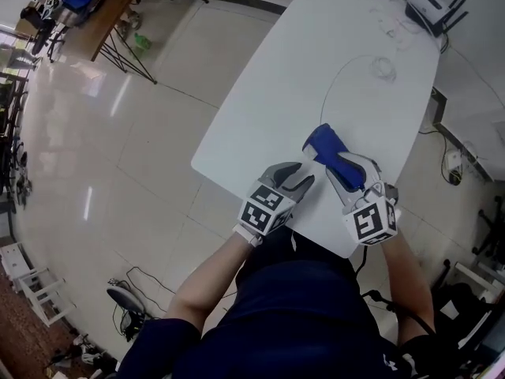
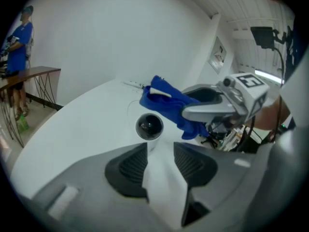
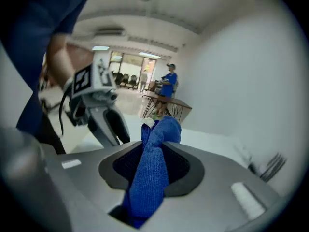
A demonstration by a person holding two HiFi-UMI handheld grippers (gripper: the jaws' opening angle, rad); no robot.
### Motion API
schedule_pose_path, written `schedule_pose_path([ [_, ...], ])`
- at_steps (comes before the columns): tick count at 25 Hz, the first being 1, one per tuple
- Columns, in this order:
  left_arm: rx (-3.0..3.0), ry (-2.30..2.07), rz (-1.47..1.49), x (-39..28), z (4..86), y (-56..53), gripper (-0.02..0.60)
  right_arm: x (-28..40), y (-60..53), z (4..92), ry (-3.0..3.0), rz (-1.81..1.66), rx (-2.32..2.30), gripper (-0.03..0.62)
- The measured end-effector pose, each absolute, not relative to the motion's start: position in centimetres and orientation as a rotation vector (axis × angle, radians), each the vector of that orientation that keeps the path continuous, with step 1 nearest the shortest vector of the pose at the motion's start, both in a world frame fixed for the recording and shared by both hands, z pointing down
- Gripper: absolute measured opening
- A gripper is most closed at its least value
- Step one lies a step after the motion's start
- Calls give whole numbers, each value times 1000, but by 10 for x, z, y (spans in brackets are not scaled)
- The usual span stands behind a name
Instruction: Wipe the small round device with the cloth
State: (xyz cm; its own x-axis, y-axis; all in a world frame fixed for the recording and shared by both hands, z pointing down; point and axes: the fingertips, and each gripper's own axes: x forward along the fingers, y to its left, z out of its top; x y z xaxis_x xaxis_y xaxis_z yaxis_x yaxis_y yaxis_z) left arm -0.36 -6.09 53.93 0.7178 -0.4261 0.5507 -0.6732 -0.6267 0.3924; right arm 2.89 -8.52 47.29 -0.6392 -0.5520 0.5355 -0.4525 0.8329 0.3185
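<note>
Left tool (image 2: 157, 146): closed on the small round device (image 2: 149, 126). The device's white body sits between the two ribbed pads, and its dark glossy dome stands clear beyond the tips. The device is held above the white surface (image 1: 331, 54), at the near edge in front of the person.

Right tool (image 3: 154, 146): clamped on the blue cloth (image 3: 150, 178). The cloth runs lengthwise between the pads and bunches into a rounded wad past the tips, with a small white label showing at the top of the wad. In the left gripper view this tool enters from the right, with the wad just behind and to the right of the dome. Contact between cloth and dome cannot be confirmed from any view.

Both tools sit close together in the head view, left and right in line with the person's forearms, each with its marker cube toward the body.

Elsewhere on the surface (far end, well apart from the work): a white router (image 1: 432, 6) with dark antennas and a thin cable (image 1: 327, 85) looping across the top.

Background: a person in blue (image 3: 169, 81) stands beside a wooden table (image 2: 36, 74) on thin metal legs, over a glossy tiled floor (image 1: 118, 148)
</note>
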Motion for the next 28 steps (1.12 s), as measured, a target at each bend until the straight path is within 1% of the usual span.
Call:
schedule_pose_path([
  [1, 2325, -821, 545, -2, 537, -59, 170, 21, -78, 474, -2275, -378, 675, 126],
  [3, 2309, -805, 551, -1, 538, -55, 170, 11, -65, 490, -2117, -602, 583, 126],
  [6, 2298, -787, 561, -2, 538, -50, 172, 6, -53, 516, -2029, -734, 502, 126],
  [10, 2279, -770, 557, -5, 542, -42, 176, 5, -46, 526, -2045, -820, 482, 126],
  [15, 2228, -731, 581, -12, 555, -21, 176, 3, -32, 546, -2065, -899, 350, 126],
  [23, 2145, -745, 556, -21, 563, -10, 176, 1, -19, 589, -2045, -915, 65, 126],
  [28, 2146, -755, 543, -18, 562, -11, 176, 7, -15, 615, -2026, -856, -38, 126],
])
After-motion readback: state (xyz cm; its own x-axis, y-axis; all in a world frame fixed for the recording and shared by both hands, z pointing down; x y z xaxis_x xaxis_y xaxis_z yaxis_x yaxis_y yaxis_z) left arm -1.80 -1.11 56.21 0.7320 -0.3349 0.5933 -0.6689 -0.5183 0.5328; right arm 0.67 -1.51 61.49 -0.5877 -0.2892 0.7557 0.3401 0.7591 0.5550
